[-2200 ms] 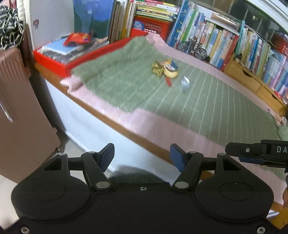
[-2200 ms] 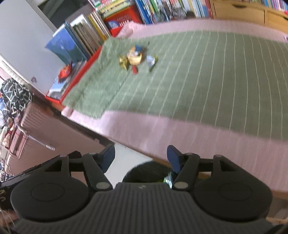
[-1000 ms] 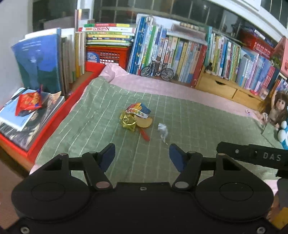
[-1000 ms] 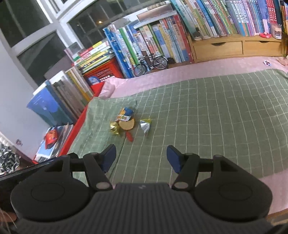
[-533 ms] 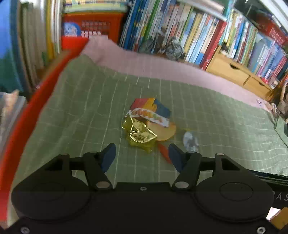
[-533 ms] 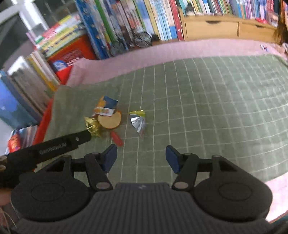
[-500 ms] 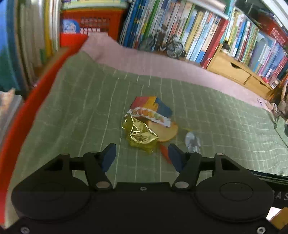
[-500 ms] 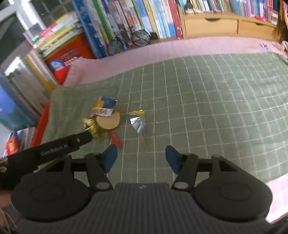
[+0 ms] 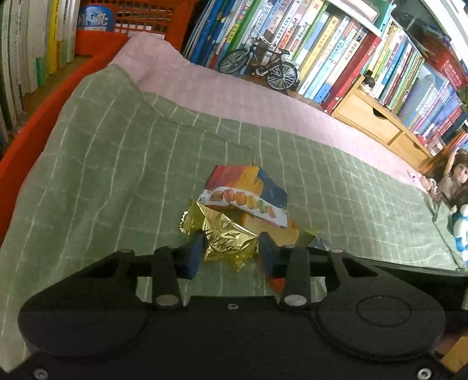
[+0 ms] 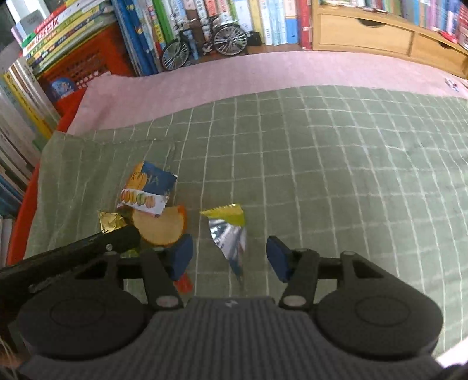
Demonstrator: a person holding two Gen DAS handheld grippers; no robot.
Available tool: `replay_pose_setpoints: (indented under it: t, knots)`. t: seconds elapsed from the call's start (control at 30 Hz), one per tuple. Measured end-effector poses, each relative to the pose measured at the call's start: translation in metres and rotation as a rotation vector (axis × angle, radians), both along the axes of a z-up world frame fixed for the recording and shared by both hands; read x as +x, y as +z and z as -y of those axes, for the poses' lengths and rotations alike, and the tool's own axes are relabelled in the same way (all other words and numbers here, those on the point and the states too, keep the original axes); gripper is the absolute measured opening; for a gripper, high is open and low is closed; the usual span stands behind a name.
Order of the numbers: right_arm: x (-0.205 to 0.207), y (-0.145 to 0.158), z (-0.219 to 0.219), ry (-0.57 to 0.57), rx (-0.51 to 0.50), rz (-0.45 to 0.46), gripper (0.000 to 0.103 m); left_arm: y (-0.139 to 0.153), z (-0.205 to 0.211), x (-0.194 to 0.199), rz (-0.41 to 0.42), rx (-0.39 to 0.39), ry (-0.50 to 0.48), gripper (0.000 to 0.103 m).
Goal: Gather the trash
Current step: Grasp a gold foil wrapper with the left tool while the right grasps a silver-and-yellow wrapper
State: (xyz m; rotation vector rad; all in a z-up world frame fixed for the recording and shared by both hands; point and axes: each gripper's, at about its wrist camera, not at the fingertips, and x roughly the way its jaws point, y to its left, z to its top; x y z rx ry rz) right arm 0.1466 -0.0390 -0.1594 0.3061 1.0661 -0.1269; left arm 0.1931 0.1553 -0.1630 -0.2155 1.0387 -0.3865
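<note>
Trash lies on a green checked blanket (image 9: 102,175). A crumpled gold wrapper (image 9: 225,236) sits between my left gripper's (image 9: 231,255) blue pads, which have narrowed and touch both of its sides. Just beyond it lie a colourful macaron wrapper (image 9: 245,190) and a round orange biscuit (image 9: 283,233). My right gripper (image 10: 229,257) is open, its fingers straddling a silver-and-yellow wrapper (image 10: 228,233) without touching it. In the right wrist view the macaron wrapper (image 10: 149,187), biscuit (image 10: 161,228) and a red scrap (image 10: 184,285) lie to the left, partly behind the left gripper's black body (image 10: 87,248).
Rows of books (image 9: 336,52) and a model bicycle (image 9: 260,67) line the far edge past a pink sheet (image 10: 204,84). A red basket (image 9: 140,17) and red tray edge (image 9: 35,125) stand at the left, wooden drawers (image 10: 365,38) at the back, dolls (image 9: 453,181) at the right.
Both grippers have moved forward and down onto the blanket. The left gripper's pads have narrowed around the gold wrapper. The right gripper now straddles the silver wrapper.
</note>
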Motion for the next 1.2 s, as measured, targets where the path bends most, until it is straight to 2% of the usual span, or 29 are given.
replay_pose_setpoints:
  t: [0.1, 0.13, 0.27, 0.67, 1.07, 1.2]
  knots:
    - [0.009, -0.008, -0.003, 0.017, -0.014, -0.026, 0.069, 0.006, -0.001, 0.000, 0.030, 0.012, -0.011, 0.038]
    - [0.010, -0.008, -0.005, 0.024, -0.026, -0.016, 0.064, 0.008, -0.001, -0.001, 0.042, 0.016, -0.016, 0.037]
    - [0.012, -0.006, -0.007, 0.048, -0.028, -0.008, 0.025, 0.018, -0.001, -0.005, 0.069, 0.024, -0.031, 0.037]
    - [-0.038, 0.022, 0.010, 0.007, 0.076, 0.068, 0.023, 0.054, 0.001, -0.049, 0.122, 0.030, -0.077, 0.037]
    - [-0.141, 0.045, 0.032, -0.011, 0.155, 0.121, 0.023, 0.070, 0.008, -0.146, 0.119, 0.053, -0.146, 0.036]
    - [-0.182, 0.045, 0.038, -0.016, 0.161, 0.100, 0.023, 0.073, 0.011, -0.183, 0.094, 0.056, -0.163, 0.037]
